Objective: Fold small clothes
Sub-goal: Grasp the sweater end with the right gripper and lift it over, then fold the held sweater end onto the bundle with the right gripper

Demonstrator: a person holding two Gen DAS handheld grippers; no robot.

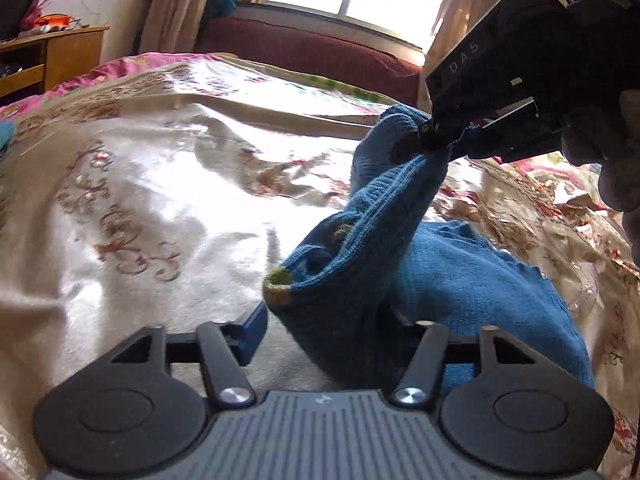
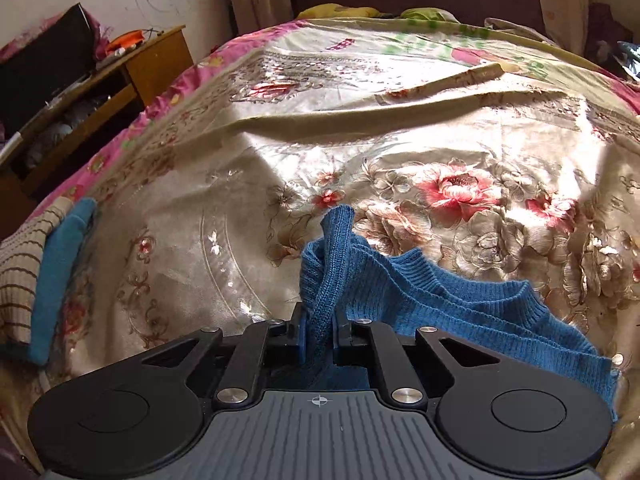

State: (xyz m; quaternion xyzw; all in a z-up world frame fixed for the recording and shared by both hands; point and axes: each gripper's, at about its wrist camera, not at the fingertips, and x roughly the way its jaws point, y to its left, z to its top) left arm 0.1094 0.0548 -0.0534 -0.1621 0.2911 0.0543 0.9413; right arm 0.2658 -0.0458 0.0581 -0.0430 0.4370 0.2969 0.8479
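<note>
While a bunched fold of the blue knitted sweater (image 2: pixel 326 280) is clamped between the nearly closed jaws of the right gripper (image 2: pixel 319 334), the garment is drawn up off the floral satin bedspread (image 2: pixel 400 152); its ribbed hem is seen trailing to the right in the right wrist view; the left gripper (image 1: pixel 320 326) is held with jaws partly apart, knit draped over the right finger, the left finger (image 1: pixel 252 334) bare, so a grip cannot be confirmed; folded striped and teal clothes (image 2: pixel 36 276) are stacked at the bed's left edge.
</note>
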